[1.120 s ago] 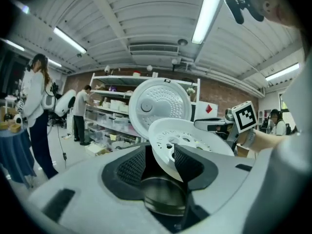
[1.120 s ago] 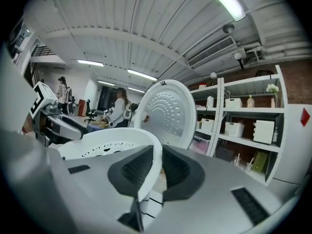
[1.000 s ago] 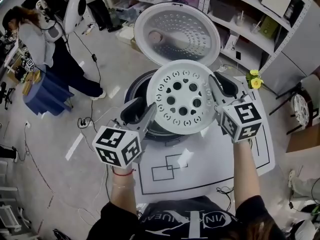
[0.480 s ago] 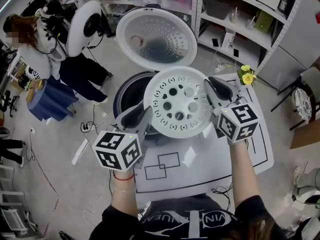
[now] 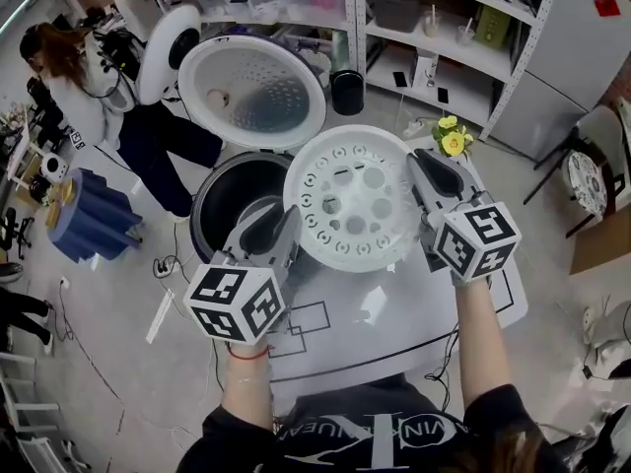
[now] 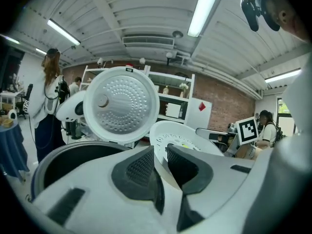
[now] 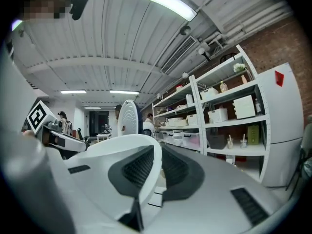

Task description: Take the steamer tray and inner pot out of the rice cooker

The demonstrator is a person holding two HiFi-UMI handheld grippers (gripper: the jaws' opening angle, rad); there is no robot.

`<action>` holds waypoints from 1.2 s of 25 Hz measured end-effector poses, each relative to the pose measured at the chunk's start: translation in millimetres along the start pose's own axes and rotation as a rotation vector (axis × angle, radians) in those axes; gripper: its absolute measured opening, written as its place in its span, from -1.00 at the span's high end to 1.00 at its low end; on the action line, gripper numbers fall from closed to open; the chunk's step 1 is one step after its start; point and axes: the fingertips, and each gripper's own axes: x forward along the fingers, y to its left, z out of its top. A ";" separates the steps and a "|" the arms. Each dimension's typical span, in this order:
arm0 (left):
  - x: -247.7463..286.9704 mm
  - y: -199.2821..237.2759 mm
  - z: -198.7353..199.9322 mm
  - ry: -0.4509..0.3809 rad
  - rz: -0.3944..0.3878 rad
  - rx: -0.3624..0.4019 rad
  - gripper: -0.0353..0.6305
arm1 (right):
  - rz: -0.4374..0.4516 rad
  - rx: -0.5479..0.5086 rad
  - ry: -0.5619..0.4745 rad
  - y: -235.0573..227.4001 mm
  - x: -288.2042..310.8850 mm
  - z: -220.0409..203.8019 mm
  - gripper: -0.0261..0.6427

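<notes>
Aloft, the steamer tray (image 5: 350,197) is rim-clenched by right gripper (image 5: 419,163), left gripper (image 5: 279,223) jaws closing round opposite edge.

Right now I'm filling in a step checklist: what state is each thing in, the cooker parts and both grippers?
Lid: open, tipped back.
Steamer tray: lifted up, carried by its rim.
Inner pot: not yet taken out, uncovered.
Left gripper: jaws closing, steamer tray rim between them.
Right gripper: shut on the steamer tray rim.
</notes>
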 end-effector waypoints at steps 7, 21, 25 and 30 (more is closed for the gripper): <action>51.5 -58.4 -8.9 0.033 -0.092 -0.004 0.65 | -0.106 0.020 0.021 -68.6 -47.2 -9.2 0.78; 139.1 -100.8 -92.1 0.170 -0.116 -0.058 0.67 | -0.211 0.121 0.150 -154.2 -86.1 -99.4 0.78; 157.8 -95.1 -121.0 0.203 -0.095 -0.097 0.68 | -0.216 0.152 0.204 -166.7 -80.9 -134.3 0.78; 179.0 -85.6 -152.1 0.218 -0.059 -0.136 0.68 | -0.212 0.173 0.254 -179.6 -70.4 -172.3 0.78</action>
